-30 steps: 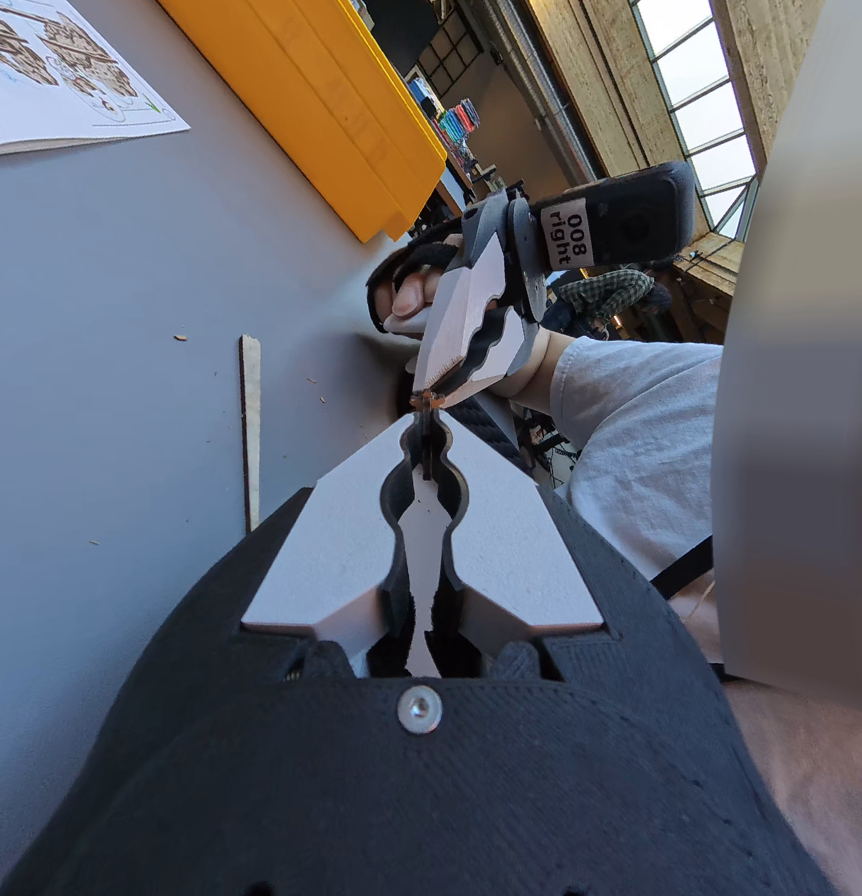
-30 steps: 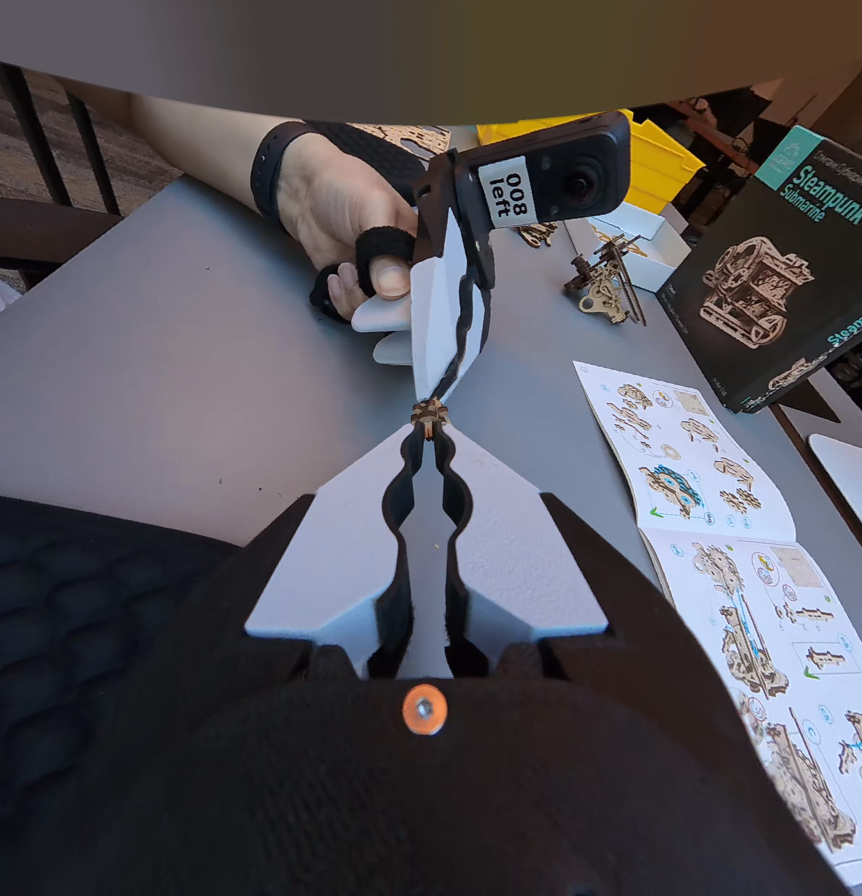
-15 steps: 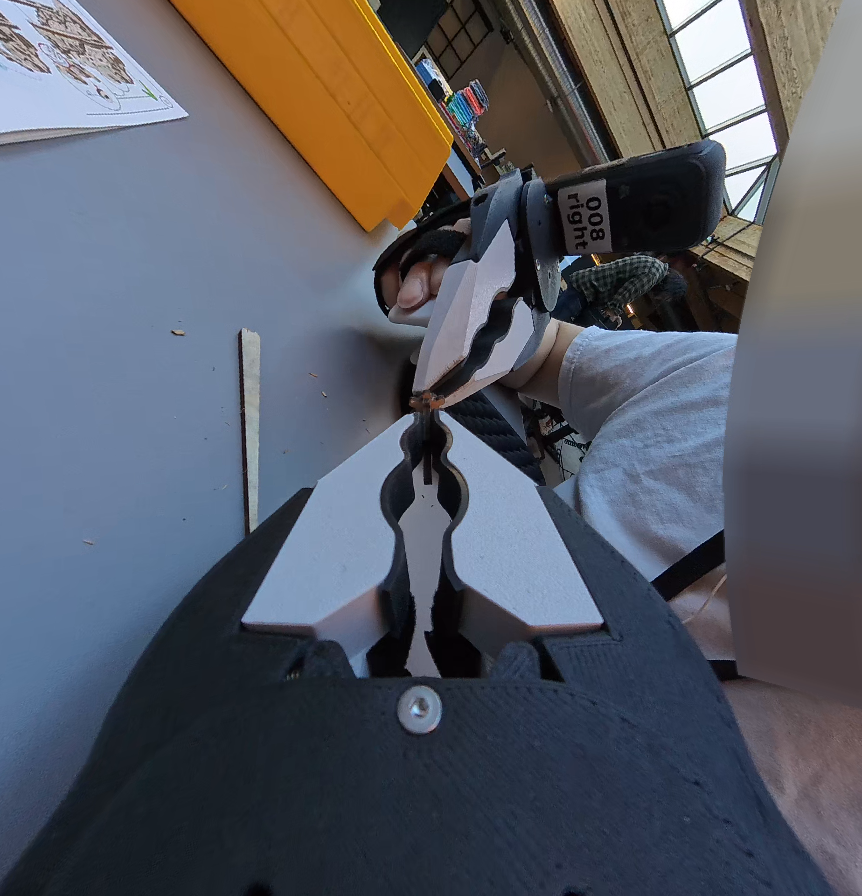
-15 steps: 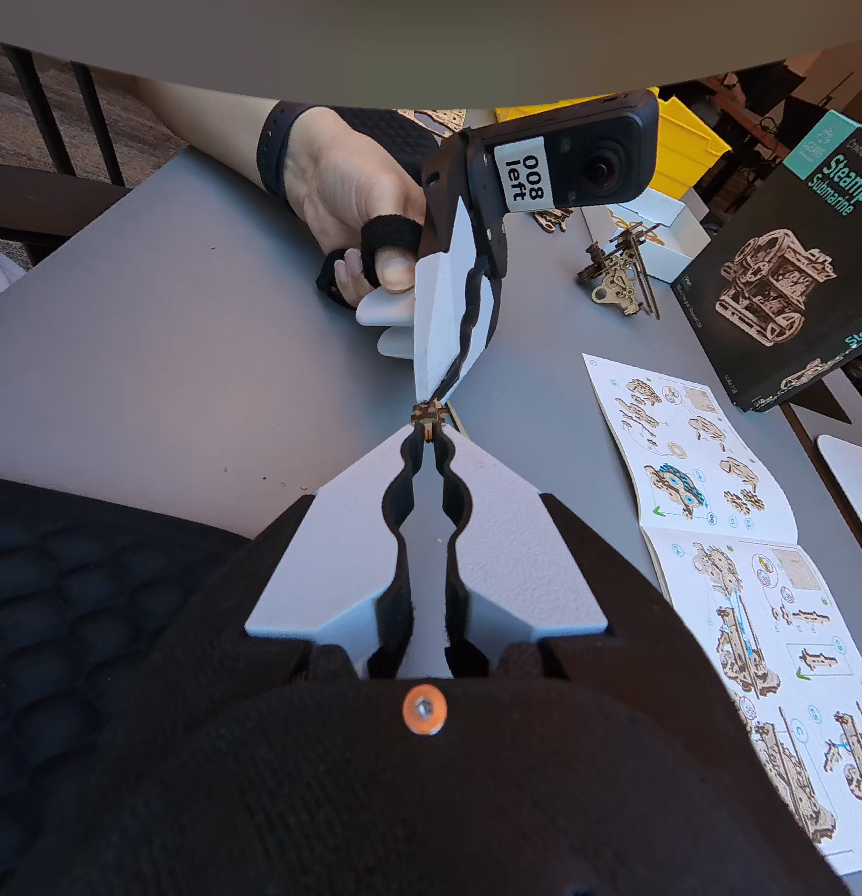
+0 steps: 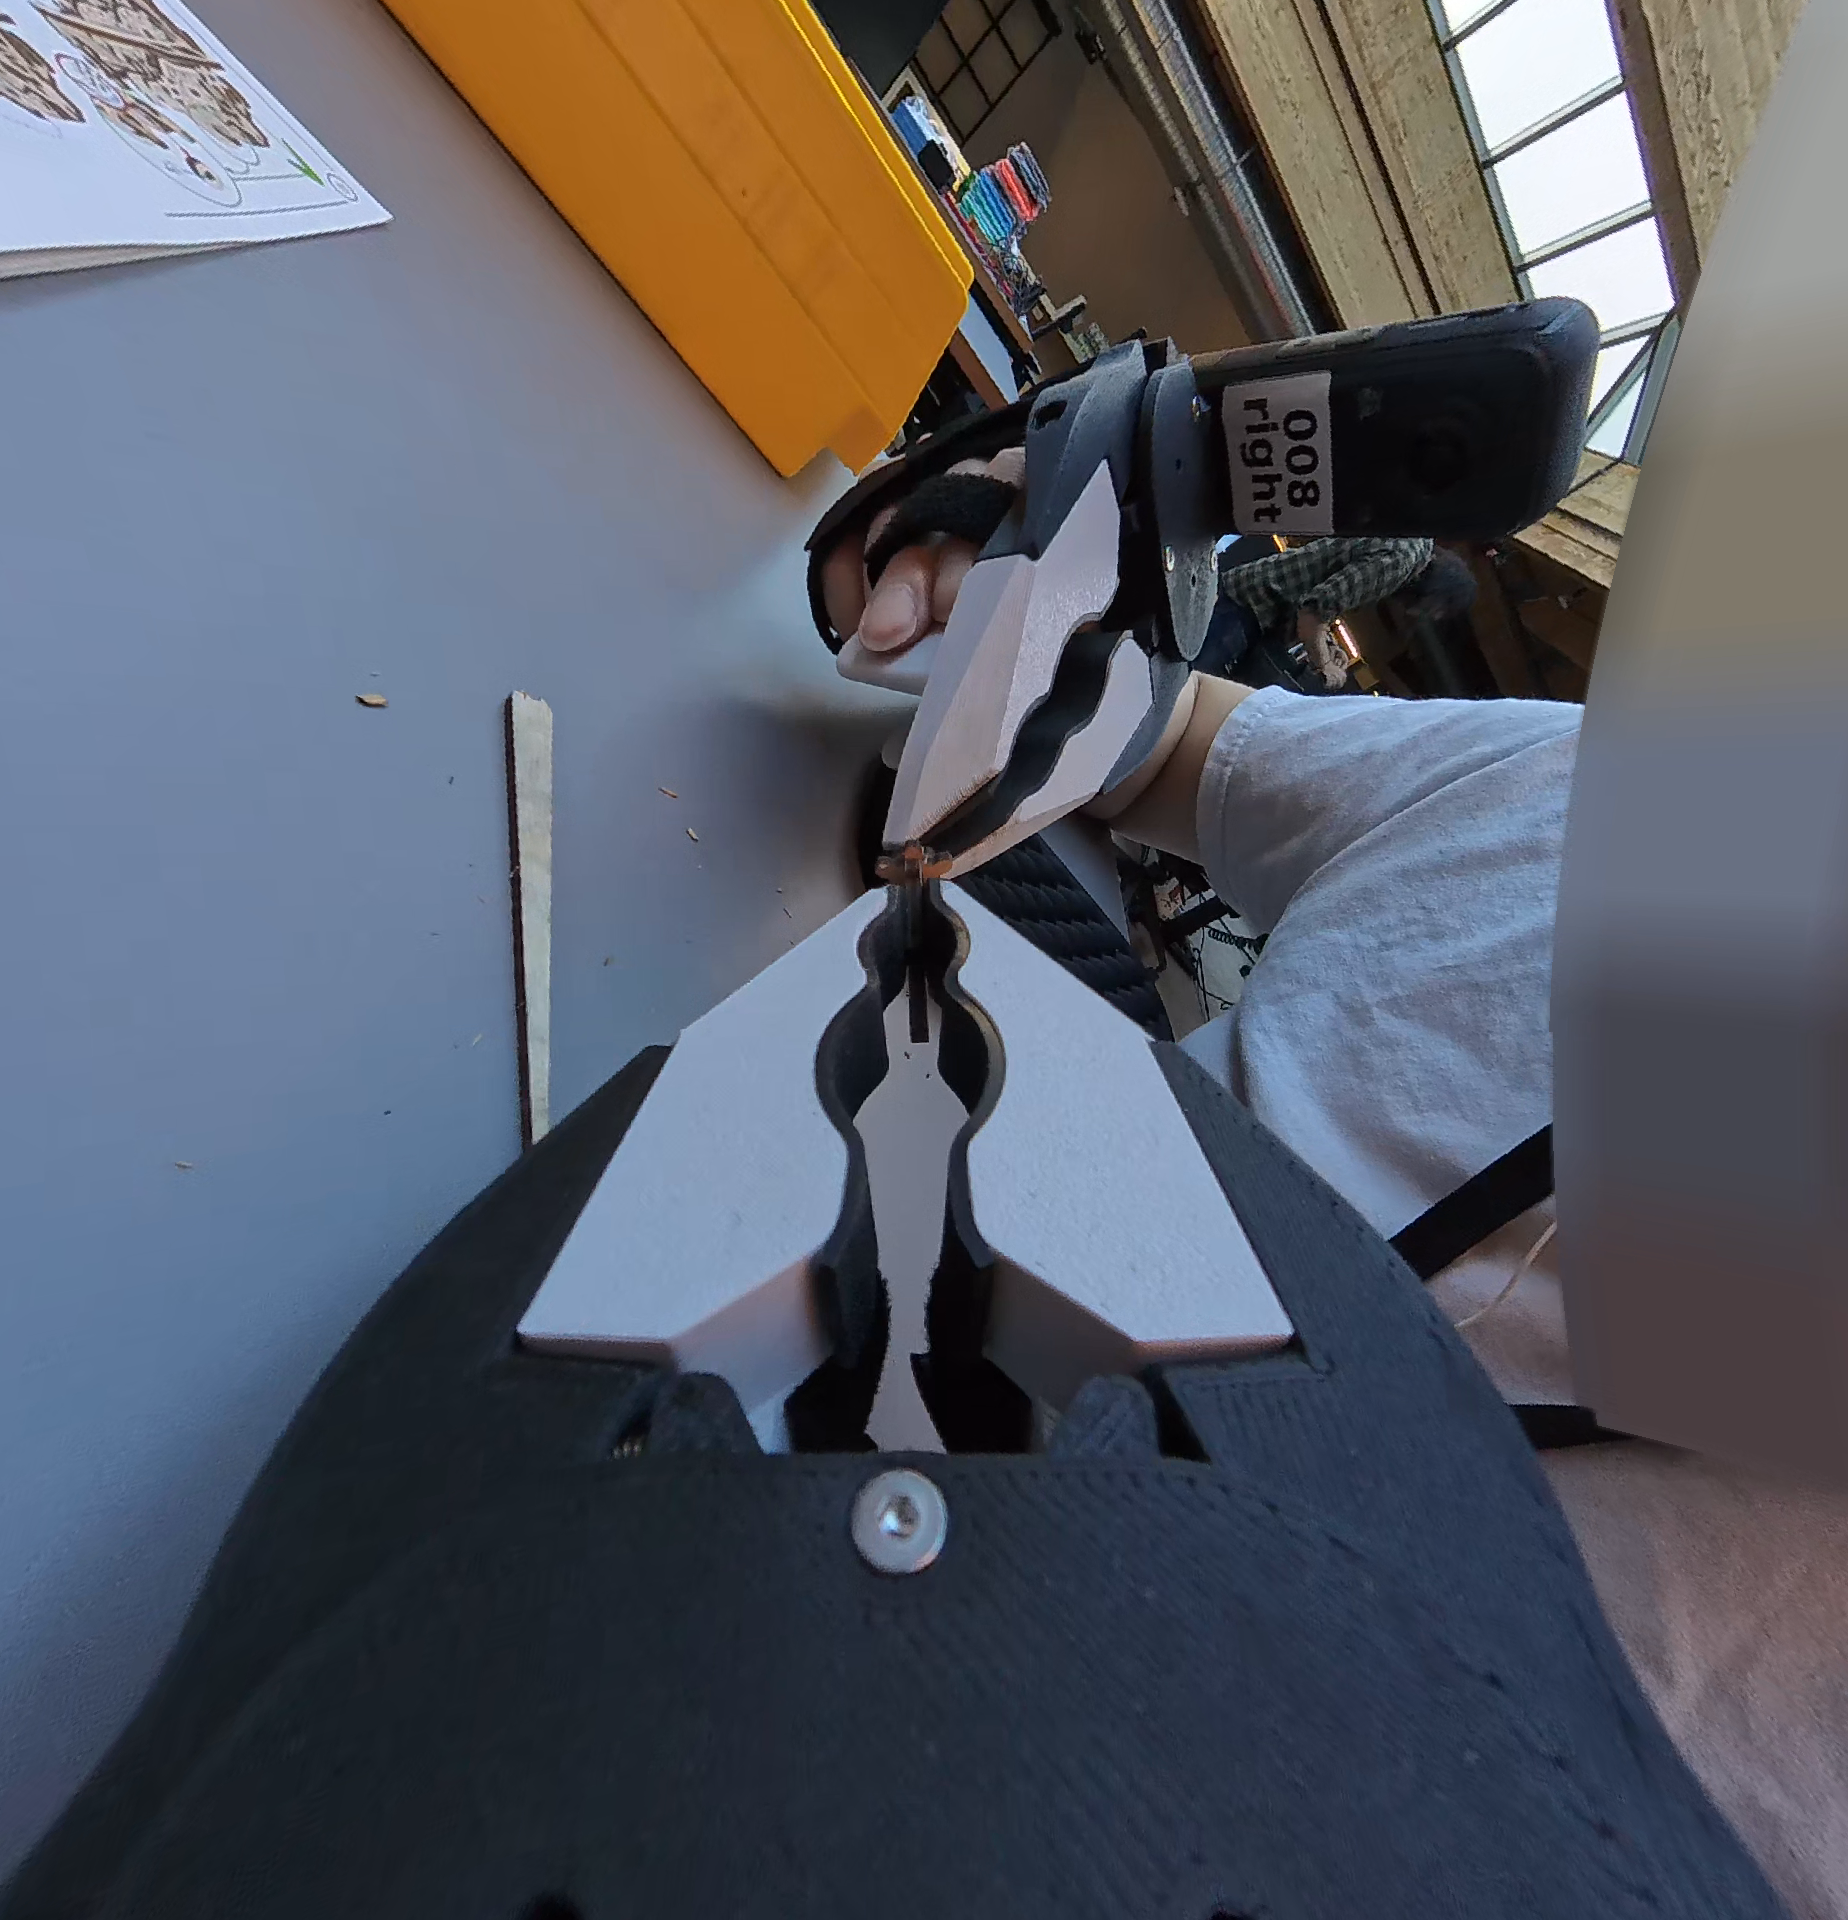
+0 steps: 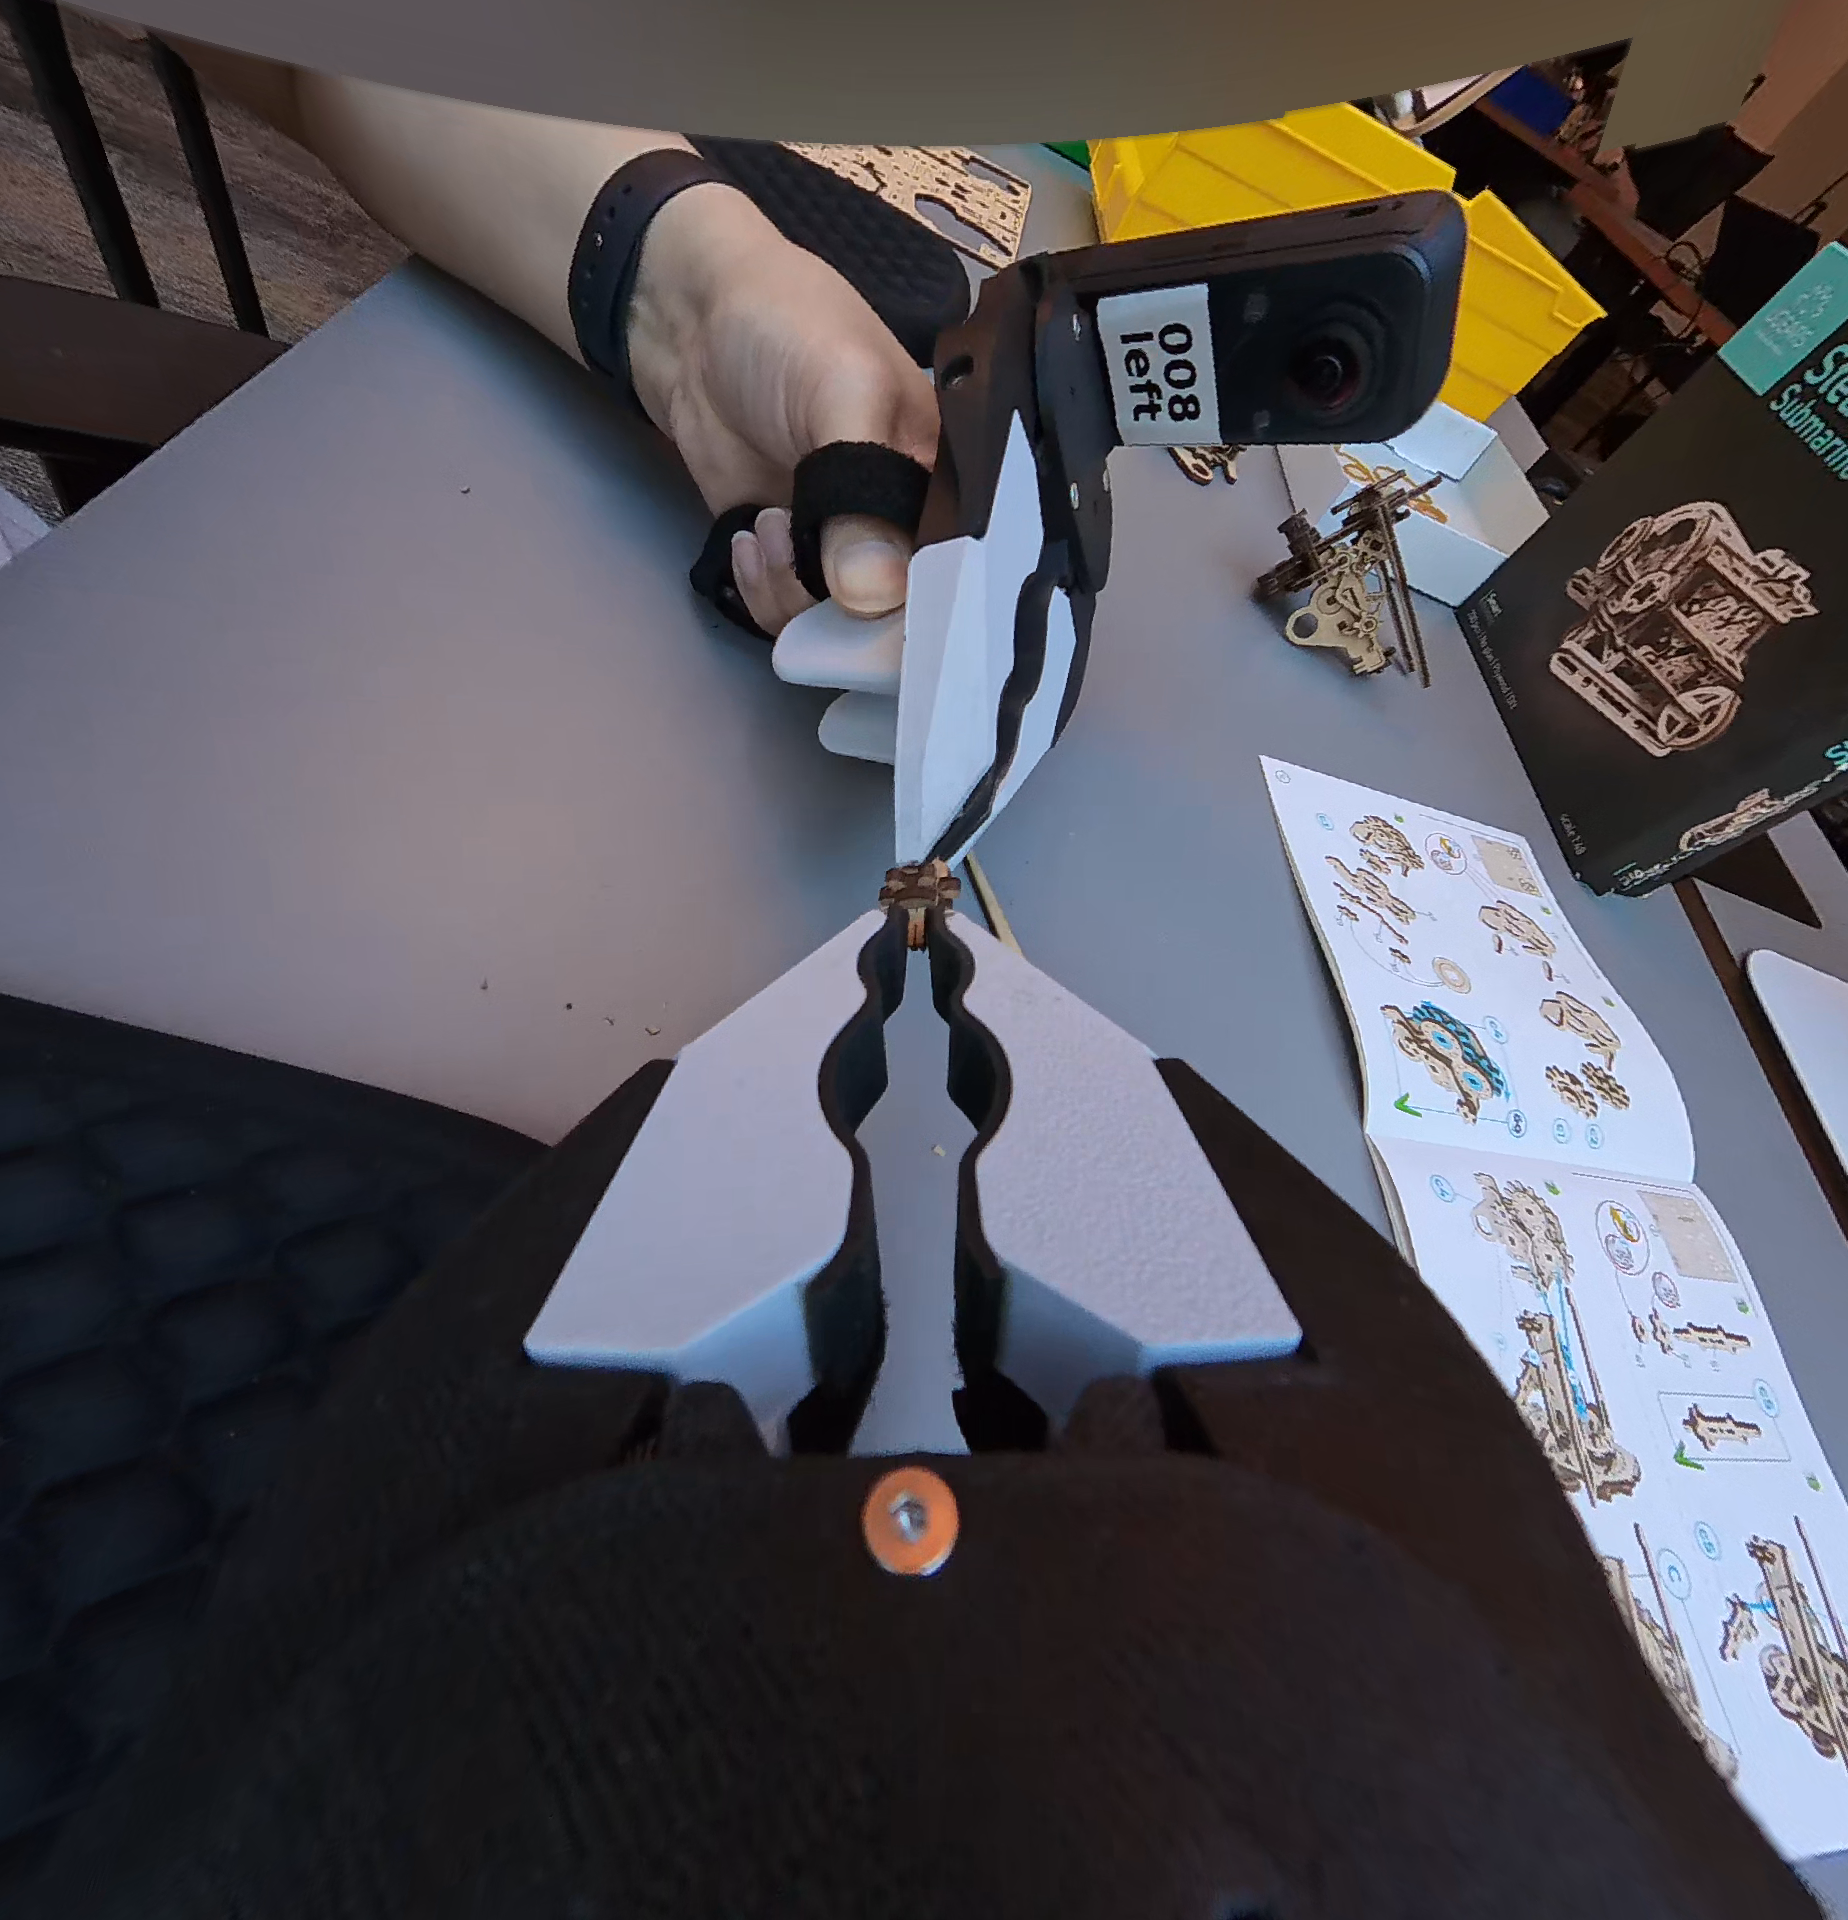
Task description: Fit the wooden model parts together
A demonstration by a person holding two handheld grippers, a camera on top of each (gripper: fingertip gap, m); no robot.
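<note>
Left gripper (image 5: pixel 912 904) fingers pinched on a thin wooden strip (image 5: pixel 916 987); right gripper (image 6: pixel 915 920) fingers pinched on a small wooden gear (image 6: pixel 918 886). Tips meet above the tabletop (image 6: pixel 380 675). Farther off: manual (image 6: pixel 1502 1039), partly built model (image 6: pixel 1346 592).

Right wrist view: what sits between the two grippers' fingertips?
A small wooden gear piece, pinched between the right gripper and left gripper. Both wrist views show it.
</note>
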